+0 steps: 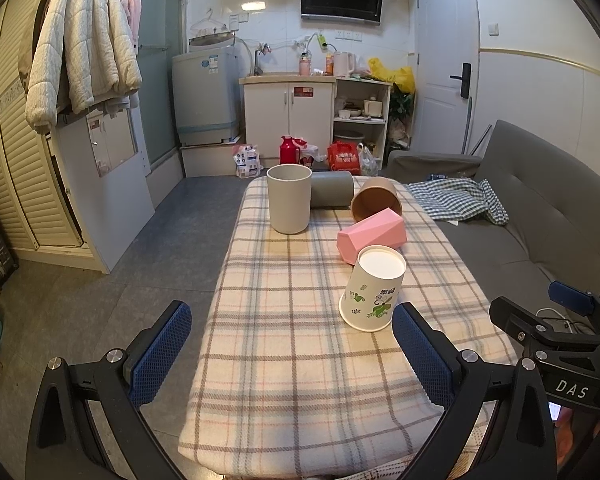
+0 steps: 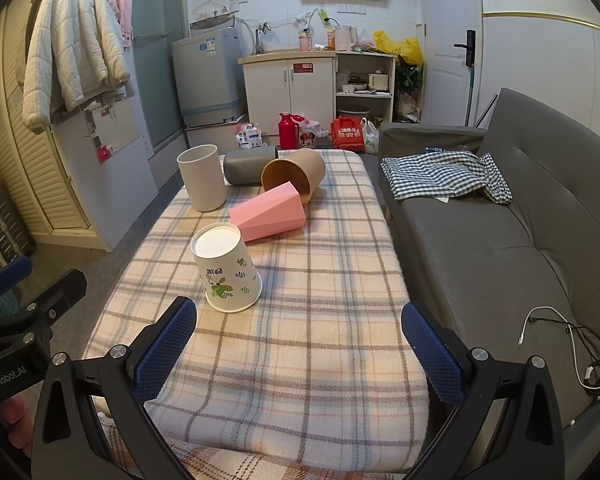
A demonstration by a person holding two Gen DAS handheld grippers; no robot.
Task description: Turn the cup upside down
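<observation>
A white paper cup with green print [image 1: 374, 288] [image 2: 226, 268] stands upside down on the plaid-covered table [image 1: 292, 360] [image 2: 300, 340]. Behind it a pink faceted cup [image 1: 372, 234] [image 2: 270, 212], a brown paper cup [image 1: 376, 200] [image 2: 294, 174] and a dark grey cup [image 1: 332, 189] [image 2: 246, 166] lie on their sides. A beige cup [image 1: 289, 204] [image 2: 202, 178] stands upright. My left gripper [image 1: 292, 350] is open and empty above the table's near end, left of the paper cup. My right gripper [image 2: 300, 344] is open and empty, right of that cup.
A grey sofa [image 1: 540, 208] [image 2: 500, 232] with a checked cloth [image 2: 444, 174] runs along the table's right side. A white cable [image 2: 560, 344] lies on its seat. Cupboards, a washing machine [image 1: 204, 92] and bags on the floor stand beyond the table.
</observation>
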